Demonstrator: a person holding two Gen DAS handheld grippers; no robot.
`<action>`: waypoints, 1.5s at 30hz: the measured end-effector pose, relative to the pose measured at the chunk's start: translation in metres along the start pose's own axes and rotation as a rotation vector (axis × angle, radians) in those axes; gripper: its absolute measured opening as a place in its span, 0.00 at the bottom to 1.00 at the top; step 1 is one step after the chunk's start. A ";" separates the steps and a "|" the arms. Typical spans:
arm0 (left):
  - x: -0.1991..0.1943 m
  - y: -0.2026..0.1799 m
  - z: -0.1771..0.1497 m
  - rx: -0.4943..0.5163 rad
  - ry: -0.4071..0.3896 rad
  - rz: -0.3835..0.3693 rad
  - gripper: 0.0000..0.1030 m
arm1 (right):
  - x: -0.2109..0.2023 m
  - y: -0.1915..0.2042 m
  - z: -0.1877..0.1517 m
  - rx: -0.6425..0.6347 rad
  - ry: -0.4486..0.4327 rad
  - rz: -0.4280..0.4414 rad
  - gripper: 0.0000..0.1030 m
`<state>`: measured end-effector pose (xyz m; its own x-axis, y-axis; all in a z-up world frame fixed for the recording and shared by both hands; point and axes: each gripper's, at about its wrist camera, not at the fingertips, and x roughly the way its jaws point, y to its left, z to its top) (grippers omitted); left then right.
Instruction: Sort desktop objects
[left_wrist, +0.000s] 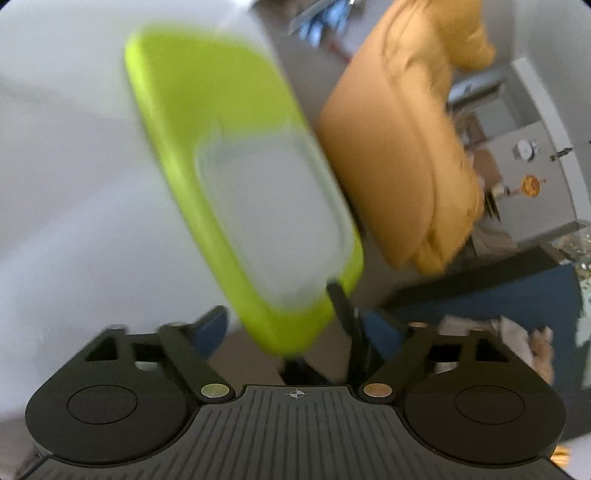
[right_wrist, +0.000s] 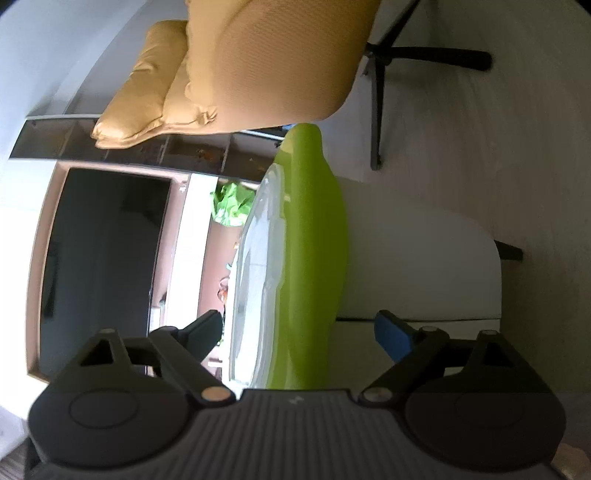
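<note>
Nearest the lens, we are looking over the black body of the left gripper (left_wrist: 295, 328), whose blue-padded fingers (left_wrist: 212, 328) are standing wide apart with nothing pressed between them. Just past them, the lime-green tray (left_wrist: 207, 122) is showing blurred and slanting away from us, and a clear lidded box (left_wrist: 273, 218) is sitting in its nearer end. A dark rod-like piece is crossing in front of the tray's near corner; we cannot tell what it is. We are judging that this tool is standing clear of the tray, not carrying it.

In the other view we are seeing the right gripper (right_wrist: 299, 332) turned on its side, its jaws spread wide too. The tray is running edge-on through the gap, yet both pads (right_wrist: 391, 338) are standing off from it, so we are reading no grip there. We cannot tell what is supporting the tray.

Beyond, a mustard cushion (right_wrist: 266, 66) is filling the background beside a white tabletop (right_wrist: 417, 258). The box in the tray suggests to us that sorting is already under way.
</note>
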<state>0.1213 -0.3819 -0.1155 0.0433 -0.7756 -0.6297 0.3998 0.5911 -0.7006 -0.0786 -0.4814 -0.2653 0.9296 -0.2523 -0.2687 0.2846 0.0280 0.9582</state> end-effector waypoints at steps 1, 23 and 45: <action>-0.004 0.000 0.000 0.016 -0.033 0.012 0.90 | 0.003 0.002 0.001 -0.007 0.003 -0.004 0.75; 0.017 -0.001 0.014 0.065 0.029 0.132 0.93 | 0.006 -0.043 0.019 0.236 0.008 0.130 0.38; 0.055 0.027 0.041 -0.083 0.108 -0.018 1.00 | -0.007 -0.074 0.033 0.759 0.317 0.367 0.22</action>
<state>0.1718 -0.4175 -0.1551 -0.0643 -0.7604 -0.6462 0.3224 0.5970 -0.7346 -0.1139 -0.5137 -0.3312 0.9845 -0.0720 0.1602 -0.1699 -0.6205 0.7655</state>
